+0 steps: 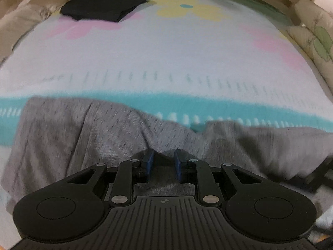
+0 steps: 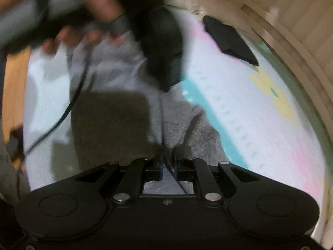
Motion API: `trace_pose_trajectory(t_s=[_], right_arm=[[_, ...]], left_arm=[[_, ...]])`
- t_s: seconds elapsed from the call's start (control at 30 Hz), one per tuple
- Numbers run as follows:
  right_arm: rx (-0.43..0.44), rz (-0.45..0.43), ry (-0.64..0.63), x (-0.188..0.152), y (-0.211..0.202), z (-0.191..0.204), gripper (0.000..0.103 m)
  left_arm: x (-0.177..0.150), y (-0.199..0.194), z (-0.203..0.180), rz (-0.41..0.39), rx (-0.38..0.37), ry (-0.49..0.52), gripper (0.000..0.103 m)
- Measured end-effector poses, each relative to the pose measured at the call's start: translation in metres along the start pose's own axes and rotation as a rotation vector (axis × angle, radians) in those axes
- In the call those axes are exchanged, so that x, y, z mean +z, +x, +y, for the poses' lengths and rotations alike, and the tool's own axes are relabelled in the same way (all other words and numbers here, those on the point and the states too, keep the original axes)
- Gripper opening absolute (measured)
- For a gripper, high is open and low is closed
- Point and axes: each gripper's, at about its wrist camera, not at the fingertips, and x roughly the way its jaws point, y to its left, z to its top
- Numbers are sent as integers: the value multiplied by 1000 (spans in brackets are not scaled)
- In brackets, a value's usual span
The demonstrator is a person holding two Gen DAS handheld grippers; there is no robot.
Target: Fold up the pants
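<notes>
On the flower-print white bed sheet [image 1: 166, 58], near its teal stripe, lie the heather-grey knit pants [image 1: 68, 137]. Left gripper [image 1: 164, 162]: blue-padded fingers clenched on a raised grey fold. Right gripper [image 2: 168, 164]: fingers nearly together, pinching grey cloth. Only the right view shows the person's hand [image 2: 68, 6] w/ the left tool, heavily blurred. Folded black garment [image 1: 106, 5] sits far back. No readable writing.

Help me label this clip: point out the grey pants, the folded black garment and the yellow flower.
grey pants [image 1: 68, 137]: left wrist view, on its flat left part.
folded black garment [image 1: 104, 4]: left wrist view, its middle.
yellow flower [image 1: 185, 7]: left wrist view, near its blue centre.
</notes>
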Motion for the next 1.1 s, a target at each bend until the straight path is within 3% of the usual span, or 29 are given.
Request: trace_pose_trajectory(t_s=[0.1,0.17,0.23,0.43,0.7,0.73,0.77,0.83,1.1], right_arm=[[32,-40,138,9,-13,-35,22],[33,-55,222,15,-15,-58,46],[28,-68,312,22,-9,-81,53],[156,5,409,40,38,-123,54],[284,124,331,45,81,-108,53],[291,131,318,43,80,-104,47],[300,133,305,43,79,-101,33],[342,140,298,41,75,-98,24],[358,170,320,45,88,-97,30]], left_arm=[[0,-4,3,-8,-3,3,20],[-4,-7,-1,-16,5,7,21],[-10,-10,-6,-30,15,20,21],[-21,-14,-17,-73,48,73,21],[-24,-18,-12,-84,21,45,21],[-24,-21,-10,-91,20,36,20],[-25,-25,-8,-102,21,22,20],[-26,-31,-4,-115,15,0,20],[-25,-29,5,-88,15,-23,20]])
